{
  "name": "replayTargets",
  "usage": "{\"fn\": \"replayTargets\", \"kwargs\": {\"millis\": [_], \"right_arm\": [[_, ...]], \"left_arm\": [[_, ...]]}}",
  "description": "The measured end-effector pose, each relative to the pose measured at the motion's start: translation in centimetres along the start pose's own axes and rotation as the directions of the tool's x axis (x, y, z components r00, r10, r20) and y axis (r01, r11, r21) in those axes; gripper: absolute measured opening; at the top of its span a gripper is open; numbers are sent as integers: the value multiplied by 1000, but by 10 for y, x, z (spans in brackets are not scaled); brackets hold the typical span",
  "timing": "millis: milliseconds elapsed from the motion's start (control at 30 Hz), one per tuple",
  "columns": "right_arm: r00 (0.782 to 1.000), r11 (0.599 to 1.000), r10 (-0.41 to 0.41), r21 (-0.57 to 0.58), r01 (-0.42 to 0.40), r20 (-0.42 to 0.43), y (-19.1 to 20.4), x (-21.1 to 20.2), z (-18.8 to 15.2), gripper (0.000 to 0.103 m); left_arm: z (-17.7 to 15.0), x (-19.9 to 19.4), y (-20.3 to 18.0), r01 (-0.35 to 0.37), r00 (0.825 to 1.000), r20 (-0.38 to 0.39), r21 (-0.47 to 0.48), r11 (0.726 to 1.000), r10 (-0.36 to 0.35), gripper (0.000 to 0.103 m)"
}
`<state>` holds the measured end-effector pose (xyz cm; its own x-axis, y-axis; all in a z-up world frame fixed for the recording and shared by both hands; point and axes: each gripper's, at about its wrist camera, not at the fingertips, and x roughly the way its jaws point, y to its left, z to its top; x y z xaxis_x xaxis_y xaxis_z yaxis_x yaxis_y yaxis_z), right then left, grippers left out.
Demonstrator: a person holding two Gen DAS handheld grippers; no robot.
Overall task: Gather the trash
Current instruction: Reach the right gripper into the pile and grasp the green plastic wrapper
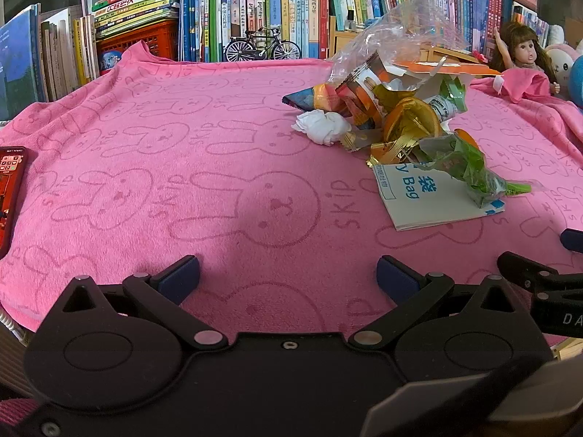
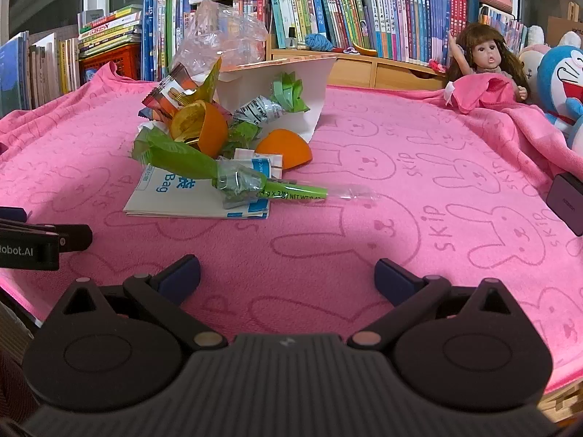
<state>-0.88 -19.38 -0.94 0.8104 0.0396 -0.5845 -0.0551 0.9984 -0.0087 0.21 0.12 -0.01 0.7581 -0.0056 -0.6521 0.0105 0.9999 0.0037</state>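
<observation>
both of your grippers are spread wide and carry nothing. your left gripper (image 1: pixel 288 273) hovers low over the near edge of the pink towel (image 1: pixel 218 167), its blue fingertips (image 1: pixel 182 273) over bare cloth and clear of any trash. your right gripper (image 2: pixel 288 273) sits the same way over the near edge, jaws fully apart, pads over the bunny print.

the trash pile (image 2: pixel 218 138) lies toward the far middle of the towel, well apart from both grippers: a clear plastic bag (image 2: pixel 222 36) on top, a white paper box (image 2: pixel 313 91) tipped on its side, orange peel (image 2: pixel 288 149), a green wrapper (image 2: pixel 189 156) lying across a folded white bag with blue print (image 2: pixel 175 196), and a crumpled white tissue (image 1: pixel 320 127) at the pile's left side.

a phone (image 1: pixel 11 189) rests at the towel's left edge, and a doll (image 2: pixel 484 58) sits at the far right corner.
</observation>
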Motion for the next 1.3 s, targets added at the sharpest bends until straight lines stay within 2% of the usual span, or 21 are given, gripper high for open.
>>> {"fn": "replayTargets", "kwargs": {"millis": [200, 300, 433, 600, 700, 800, 833, 867, 900, 1033, 1167, 1233, 1300], "right_arm": [[1000, 1000, 13, 8, -13, 21, -3, -5, 1, 103], [997, 999, 39, 15, -41, 72, -5, -11, 5, 102], [989, 999, 45, -21, -43, 139, 0, -14, 17, 98], [984, 992, 88, -98, -73, 152, 10, -2, 31, 90], [984, 986, 83, -157, -58, 158, 18, 7, 37, 82], [987, 981, 95, -179, -71, 128, 22, 18, 41, 72], [990, 982, 94, -176, -75, 105, 22, 23, 42, 55], [992, 983, 94, -166, -78, 89, 20, 25, 41, 45], [991, 984, 102, -153, -89, 85, 19, 26, 41, 44], [990, 987, 88, -142, -72, 113, 12, 16, 37, 41], [992, 994, 30, -108, -17, 126, -6, 11, 40, 41], [994, 994, -15, -106, 26, 106, -15, 15, 42, 41], [998, 995, -6, -102, 12, 59, -25, 22, 42, 41]], "left_arm": [[4, 0, 0, 11, 1000, -14, 20, 1000, -11, 103], [7, -2, 1, 30, 999, -15, 21, 999, -30, 103], [9, -8, 3, 58, 998, 5, 12, 998, -58, 103], [11, -15, 6, 102, 994, 31, -14, 995, -102, 103], [13, -19, 8, 125, 992, 38, -24, 992, -124, 102], [14, -20, 9, 141, 989, 43, -25, 990, -140, 102], [14, -21, 8, 149, 988, 45, -24, 989, -148, 102], [15, -21, 8, 156, 987, 47, -23, 987, -155, 102], [15, -21, 7, 164, 985, 50, -22, 986, -163, 102], [18, -20, 2, 217, 975, 58, -22, 976, -216, 102], [25, -10, -1, 311, 950, 32, -77, 947, -309, 102], [30, -3, -3, 348, 937, 19, -116, 930, -348, 101], [33, 2, -8, 362, 932, 14, -127, 924, -363, 101]]}}
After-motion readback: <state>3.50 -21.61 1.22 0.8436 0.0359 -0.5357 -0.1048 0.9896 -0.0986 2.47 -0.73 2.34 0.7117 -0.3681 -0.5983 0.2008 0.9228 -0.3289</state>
